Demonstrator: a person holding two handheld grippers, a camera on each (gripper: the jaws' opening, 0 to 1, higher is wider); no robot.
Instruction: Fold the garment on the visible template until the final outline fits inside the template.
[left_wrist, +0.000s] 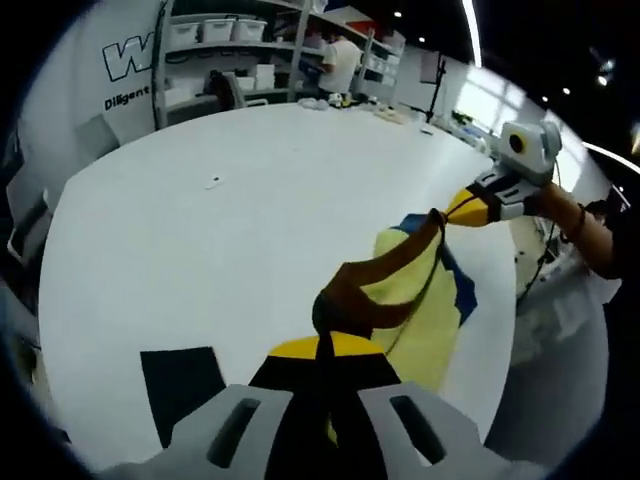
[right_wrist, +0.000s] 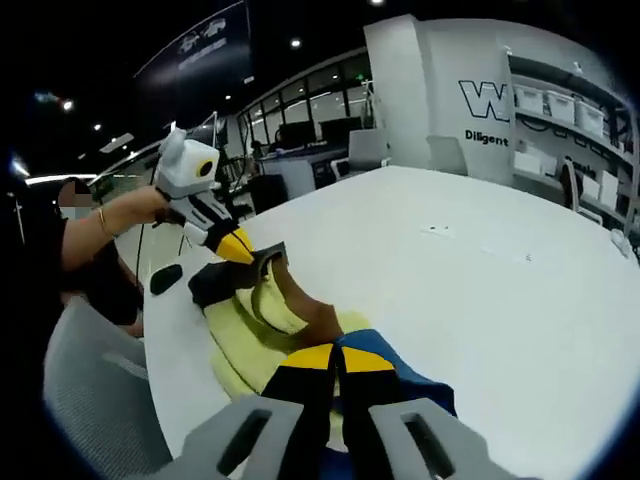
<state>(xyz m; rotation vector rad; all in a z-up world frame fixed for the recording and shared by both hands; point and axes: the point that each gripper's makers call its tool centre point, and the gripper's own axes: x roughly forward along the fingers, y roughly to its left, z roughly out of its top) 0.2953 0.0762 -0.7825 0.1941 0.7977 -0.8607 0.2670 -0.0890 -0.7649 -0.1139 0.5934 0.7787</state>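
Above the near edge of the white desk (left_wrist: 230, 230), the garment (left_wrist: 425, 310) hung stretched between your two grippers, a yellow body with a brown band and blue patches. In the left gripper view, your left gripper (left_wrist: 325, 350) had its yellow-tipped jaws closed on a bunched brown fold of the garment, which rose directly out of the jaw tips. From there the brown band ran up and to the right to your right gripper (left_wrist: 462, 208), whose jaws were pinched on the far end of the cloth, with your hand (left_wrist: 560, 205) behind it. The yellow panel sagged below this line, its lower part lying over the desk edge. A black template (left_wrist: 182, 385) lay flat on the desk to the left of the left jaws, apart from the garment.

In the right gripper view, your right gripper (right_wrist: 338, 362) had its jaws shut on blue and brown fabric at the tips. The garment (right_wrist: 262, 325) trailed away to your left gripper (right_wrist: 240, 250), also clamped on cloth. Shelving (left_wrist: 240, 50) stood in the background beyond the desk.
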